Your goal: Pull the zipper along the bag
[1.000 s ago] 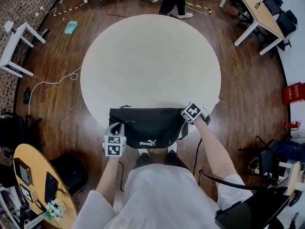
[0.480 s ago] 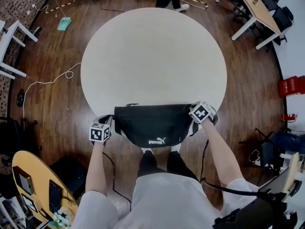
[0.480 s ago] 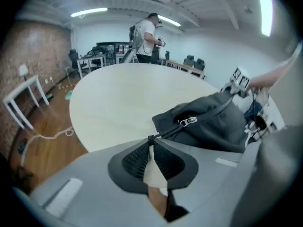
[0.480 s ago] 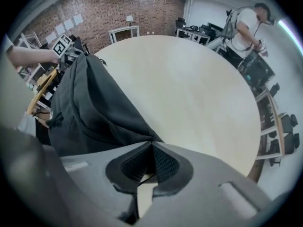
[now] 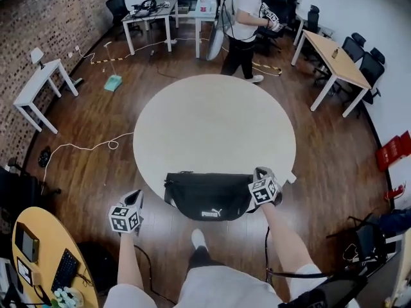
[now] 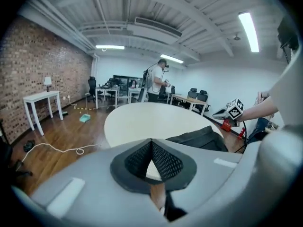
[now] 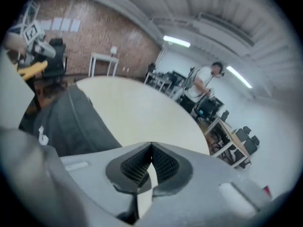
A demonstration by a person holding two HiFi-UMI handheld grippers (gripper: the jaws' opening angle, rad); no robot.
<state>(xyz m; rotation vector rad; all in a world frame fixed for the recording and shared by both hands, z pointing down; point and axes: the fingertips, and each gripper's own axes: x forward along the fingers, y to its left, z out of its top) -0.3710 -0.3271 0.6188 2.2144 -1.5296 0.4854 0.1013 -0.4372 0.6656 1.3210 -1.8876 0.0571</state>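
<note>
Position: bag (image 5: 207,194) lies lengthwise along the near rim of the round tabletop (image 5: 215,120), its lower edge overhanging the rim toward the person.

Right claw (image 5: 261,174) sits just beside the bag's right end. In the right gripper view the bag is off to the left of the jaws, not between them. The jaws are together at the tips with nothing held.

Left claw (image 5: 135,199) is off the tabletop over the wood floor (image 5: 83,127), left of the bag and clearly apart from it. Its jaws are also closed together and empty (the left gripper view shows the bag ahead and to the right).

Appearance: the bag is black, soft and wide, with a rounded lower edge and a white logo (image 5: 210,213) on the near face. The zipper line along the top is too small to tell whether it is open or shut.

Count: 1 bag, 2 claws, 1 round tabletop, 1 standing person (image 5: 244,18) beyond the far side.
</note>
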